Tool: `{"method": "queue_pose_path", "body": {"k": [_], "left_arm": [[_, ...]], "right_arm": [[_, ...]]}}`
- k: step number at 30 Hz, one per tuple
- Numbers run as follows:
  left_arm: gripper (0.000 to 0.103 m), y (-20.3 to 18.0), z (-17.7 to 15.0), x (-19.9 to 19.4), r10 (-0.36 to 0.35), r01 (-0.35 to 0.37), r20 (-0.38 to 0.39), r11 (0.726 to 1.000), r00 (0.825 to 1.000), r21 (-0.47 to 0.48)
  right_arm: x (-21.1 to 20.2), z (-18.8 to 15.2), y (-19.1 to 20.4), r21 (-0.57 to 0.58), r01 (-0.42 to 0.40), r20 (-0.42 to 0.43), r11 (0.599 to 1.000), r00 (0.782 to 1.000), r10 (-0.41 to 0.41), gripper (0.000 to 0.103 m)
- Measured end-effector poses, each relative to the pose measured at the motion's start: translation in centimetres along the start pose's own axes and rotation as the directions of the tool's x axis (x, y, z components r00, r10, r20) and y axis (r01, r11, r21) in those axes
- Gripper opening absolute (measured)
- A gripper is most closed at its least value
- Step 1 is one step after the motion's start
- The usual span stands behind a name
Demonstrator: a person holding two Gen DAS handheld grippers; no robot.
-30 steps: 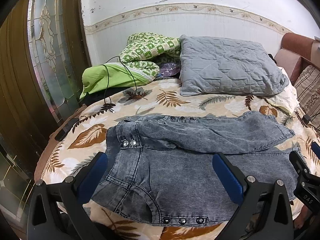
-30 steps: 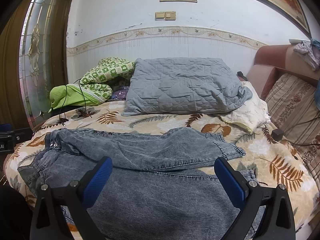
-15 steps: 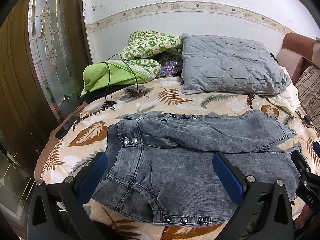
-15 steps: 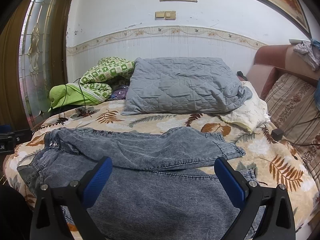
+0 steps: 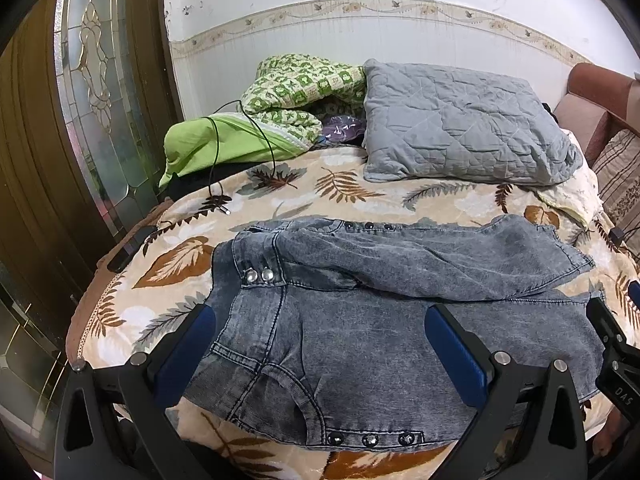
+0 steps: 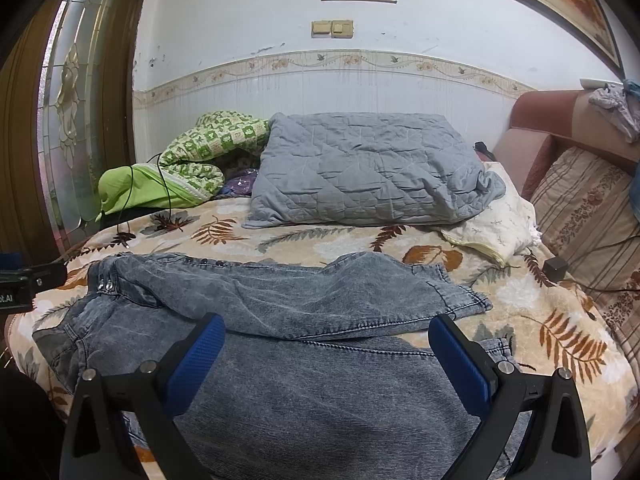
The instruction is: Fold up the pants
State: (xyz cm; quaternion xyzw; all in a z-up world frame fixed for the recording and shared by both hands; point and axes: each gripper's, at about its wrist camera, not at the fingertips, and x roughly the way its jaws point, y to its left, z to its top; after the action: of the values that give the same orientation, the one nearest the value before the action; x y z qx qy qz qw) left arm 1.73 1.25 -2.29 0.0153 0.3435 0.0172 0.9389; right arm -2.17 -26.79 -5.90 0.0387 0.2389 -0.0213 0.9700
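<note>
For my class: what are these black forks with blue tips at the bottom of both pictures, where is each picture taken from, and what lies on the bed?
They are two hand-held grippers, one in each of a person's hands, each carrying a wide-angle camera looking along its fingers. One picture comes from the left gripper, the other from the right gripper. Both have their jaws wide open and hold nothing. On the leaf-patterned bedspread lie grey denim pants, waist to the left, with one leg laid partly over the other. Behind them are a grey quilt and a green blanket.
</note>
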Motion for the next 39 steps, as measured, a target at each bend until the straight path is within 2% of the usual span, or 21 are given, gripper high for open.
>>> {"method": "queue_pose_path", "body": {"k": [5,10,12,15,17,18,20,24,26,27,28,29,31,34,36,37,39], "left_arm": [[0.103,0.1,0.1,1.6,-0.017,0.017,-0.035,1.000,0.999,0.012],[0.103,1.1,2.0,5.6,-0.032,0.034,-0.093,0.999,0.995,0.024],[0.103,2.2,3.4,7.9,-0.029,0.030,-0.127,1.000,0.991,0.002],[0.103,4.0,5.4,11.3,-0.023,0.017,-0.181,0.999,0.983,-0.032],[0.103,5.6,7.1,14.4,-0.016,0.004,-0.239,0.999,0.971,-0.053],[0.103,6.1,7.7,15.6,-0.011,-0.003,-0.249,0.998,0.968,-0.059],[0.103,7.5,9.1,18.5,0.005,-0.028,-0.305,0.997,0.952,-0.071],[0.103,9.8,11.6,23.8,-0.049,-0.003,-0.394,0.991,0.918,-0.131],[0.103,10.5,12.4,26.1,-0.095,0.023,-0.426,0.985,0.900,-0.171],[0.102,10.7,12.6,27.0,-0.104,0.022,-0.444,0.982,0.890,-0.186],[0.100,10.9,12.8,28.0,-0.112,0.020,-0.458,0.979,0.882,-0.202],[0.096,10.9,13.0,28.8,-0.117,0.018,-0.468,0.977,0.876,-0.210],[0.089,11.0,13.1,30.2,-0.122,0.012,-0.495,0.975,0.860,-0.220],[0.081,11.0,13.2,31.4,-0.134,0.018,-0.517,0.975,0.845,-0.223],[0.070,10.7,13.1,32.1,-0.168,0.042,-0.530,0.970,0.831,-0.241],[0.061,10.5,13.0,32.3,-0.184,0.054,-0.537,0.967,0.824,-0.249],[0.059,9.8,13.0,32.8,-0.207,0.074,-0.549,0.964,0.810,-0.255]], "right_arm": [[0.9,0.3,-0.9,0.038,0.002,-0.030,0.999,1.000,0.000,0.103],[4.1,2.3,-4.0,0.090,0.039,-0.114,0.995,0.993,-0.029,0.103],[6.7,3.4,-6.1,0.111,0.066,-0.170,0.992,0.984,-0.047,0.103],[11.5,4.9,-9.6,0.154,0.121,-0.270,0.981,0.960,-0.076,0.103],[14.8,5.7,-12.1,0.201,0.137,-0.339,0.970,0.939,-0.062,0.103],[16.6,6.1,-13.4,0.230,0.135,-0.361,0.964,0.931,-0.044,0.103],[19.6,7.0,-15.3,0.254,0.151,-0.395,0.955,0.918,-0.040,0.103],[25.4,7.9,-18.7,0.296,0.187,-0.466,0.937,0.884,-0.030,0.102],[28.1,7.8,-20.2,0.314,0.216,-0.503,0.925,0.864,-0.030,0.098],[29.0,7.6,-20.5,0.318,0.223,-0.516,0.922,0.856,-0.029,0.092],[30.0,7.4,-21.0,0.326,0.229,-0.532,0.917,0.846,-0.022,0.085],[30.8,7.1,-21.3,0.338,0.231,-0.544,0.912,0.839,-0.011,0.083],[31.7,6.8,-21.8,0.347,0.236,-0.556,0.908,0.831,-0.004,0.082],[32.9,6.3,-21.8,0.333,0.243,-0.572,0.911,0.820,-0.009,0.081],[34.0,5.7,-21.5,0.313,0.248,-0.604,0.917,0.797,-0.009,0.076],[34.6,5.2,-21.2,0.310,0.250,-0.626,0.917,0.780,-0.001,0.075],[34.7,5.0,-20.8,0.293,0.261,-0.623,0.920,0.782,-0.024,0.075]]}}
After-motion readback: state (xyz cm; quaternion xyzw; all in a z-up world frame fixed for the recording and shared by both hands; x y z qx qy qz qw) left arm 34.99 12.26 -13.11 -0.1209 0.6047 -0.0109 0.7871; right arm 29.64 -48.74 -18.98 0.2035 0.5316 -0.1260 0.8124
